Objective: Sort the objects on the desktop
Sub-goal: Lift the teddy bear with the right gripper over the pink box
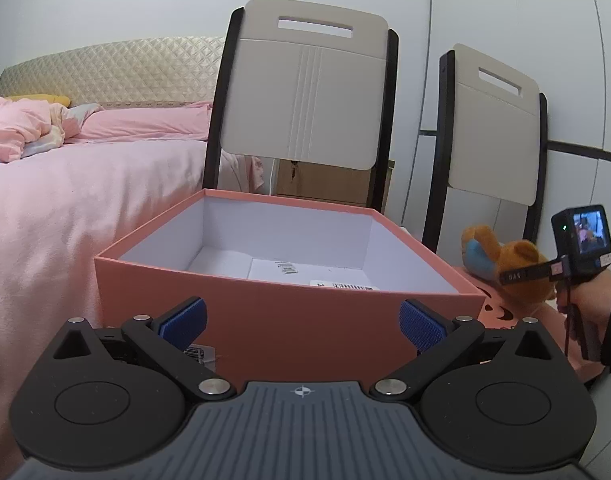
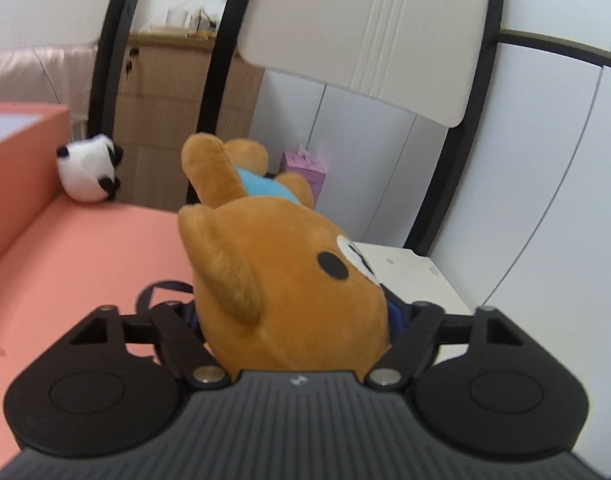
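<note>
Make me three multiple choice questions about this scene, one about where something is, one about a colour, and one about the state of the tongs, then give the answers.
1. Where is the panda plush?
A. Inside the box
B. On the pink surface beside the box
C. On the bed

2. What colour is the outside of the open box?
A. Green
B. Salmon pink
C. Black

3. What are the right tongs doing?
A. Hanging open and empty
B. Shut on the brown bear plush
C. Shut on the panda

Answers:
1. B, as the panda sits past the box's corner in the right wrist view.
2. B, as its walls are salmon outside and white inside.
3. B, as the bear's head fills the gap between both fingers, while the left tongs stand open before the box.
</note>
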`<state>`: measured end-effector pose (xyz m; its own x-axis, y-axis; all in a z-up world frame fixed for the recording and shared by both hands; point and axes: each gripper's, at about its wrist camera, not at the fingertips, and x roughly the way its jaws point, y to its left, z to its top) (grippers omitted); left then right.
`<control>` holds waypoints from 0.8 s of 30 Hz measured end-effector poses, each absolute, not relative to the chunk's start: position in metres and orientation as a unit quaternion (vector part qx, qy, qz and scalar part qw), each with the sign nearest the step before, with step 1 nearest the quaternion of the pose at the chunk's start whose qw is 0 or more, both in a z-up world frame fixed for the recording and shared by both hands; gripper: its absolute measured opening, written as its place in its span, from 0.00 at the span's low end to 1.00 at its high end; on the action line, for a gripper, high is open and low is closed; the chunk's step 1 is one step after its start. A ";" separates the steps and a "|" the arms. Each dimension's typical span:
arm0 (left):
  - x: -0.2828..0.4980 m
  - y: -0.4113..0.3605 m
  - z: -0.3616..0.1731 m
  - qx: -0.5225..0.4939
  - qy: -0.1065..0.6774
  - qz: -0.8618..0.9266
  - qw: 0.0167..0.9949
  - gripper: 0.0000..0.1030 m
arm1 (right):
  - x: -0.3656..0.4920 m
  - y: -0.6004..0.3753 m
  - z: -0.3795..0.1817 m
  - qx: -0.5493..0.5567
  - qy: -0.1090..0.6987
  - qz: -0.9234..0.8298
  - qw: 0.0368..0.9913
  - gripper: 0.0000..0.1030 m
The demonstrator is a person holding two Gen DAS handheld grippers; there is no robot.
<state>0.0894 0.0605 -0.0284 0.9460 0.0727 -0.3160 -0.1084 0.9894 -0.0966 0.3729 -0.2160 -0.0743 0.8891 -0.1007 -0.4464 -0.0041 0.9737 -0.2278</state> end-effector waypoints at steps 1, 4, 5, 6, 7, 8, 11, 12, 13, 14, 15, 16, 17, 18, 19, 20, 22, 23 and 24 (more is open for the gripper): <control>0.089 0.059 -0.029 -0.054 0.158 0.046 0.985 1.00 | 0.370 -0.217 -0.071 -0.104 0.229 -0.023 0.968 0.69; 0.088 0.057 -0.030 -0.050 0.155 0.046 0.986 1.00 | 0.360 -0.219 -0.059 -0.085 0.211 -0.018 0.974 0.69; 0.088 0.057 -0.030 -0.049 0.154 0.046 0.986 1.00 | 0.357 -0.219 -0.054 -0.076 0.203 -0.016 0.976 0.69; 0.087 0.057 -0.030 -0.049 0.153 0.046 0.986 1.00 | 0.353 -0.219 -0.048 -0.066 0.194 -0.015 0.979 0.69; 0.087 0.057 -0.029 -0.049 0.152 0.046 0.986 1.00 | 0.350 -0.218 -0.042 -0.053 0.186 -0.013 0.981 0.69; 0.087 0.057 -0.029 -0.048 0.150 0.048 0.986 1.00 | 0.347 -0.218 -0.036 -0.040 0.177 -0.010 0.983 0.69; 0.087 0.060 -0.027 -0.047 0.146 0.057 0.987 1.00 | 0.335 -0.212 -0.013 -0.001 0.147 0.007 0.989 0.69; 0.087 0.062 -0.026 -0.048 0.144 0.061 0.986 1.00 | 0.331 -0.208 -0.005 0.008 0.137 0.015 0.990 0.69; 0.088 0.063 -0.025 -0.049 0.143 0.065 0.986 1.00 | 0.327 -0.203 0.003 0.016 0.127 0.024 0.992 0.69; 0.088 0.064 -0.024 -0.050 0.141 0.067 0.986 1.00 | 0.325 -0.196 0.010 0.022 0.118 0.036 0.992 0.69; 0.087 0.065 -0.023 -0.044 0.139 0.070 0.987 1.00 | 0.322 -0.189 0.017 0.029 0.109 0.048 0.992 0.69; 0.086 0.065 -0.021 -0.031 0.134 0.078 0.987 1.00 | 0.320 -0.182 0.023 0.036 0.104 0.061 0.992 0.69; 0.086 0.065 -0.019 -0.015 0.127 0.090 0.988 1.00 | 0.320 -0.173 0.028 0.043 0.101 0.076 0.991 0.69; 0.085 0.066 -0.017 -0.003 0.121 0.101 0.988 1.00 | 0.320 -0.164 0.033 0.050 0.100 0.091 0.990 0.69; 0.084 0.068 -0.016 0.002 0.116 0.110 0.987 1.00 | 0.321 -0.153 0.038 0.056 0.097 0.106 0.988 0.69; 0.084 0.071 -0.015 -0.001 0.115 0.115 0.987 1.00 | 0.322 -0.143 0.042 0.061 0.095 0.121 0.986 0.69; 0.084 0.076 -0.013 -0.009 0.116 0.121 0.986 1.00 | 0.324 -0.119 0.047 0.060 0.092 0.151 0.982 0.69; 0.084 0.079 -0.013 -0.012 0.115 0.122 0.986 1.00 | 0.324 -0.108 0.049 0.060 0.093 0.166 0.980 0.69; 0.084 0.081 -0.012 -0.014 0.115 0.124 0.985 1.00 | 0.326 -0.096 0.051 0.061 0.096 0.181 0.977 0.69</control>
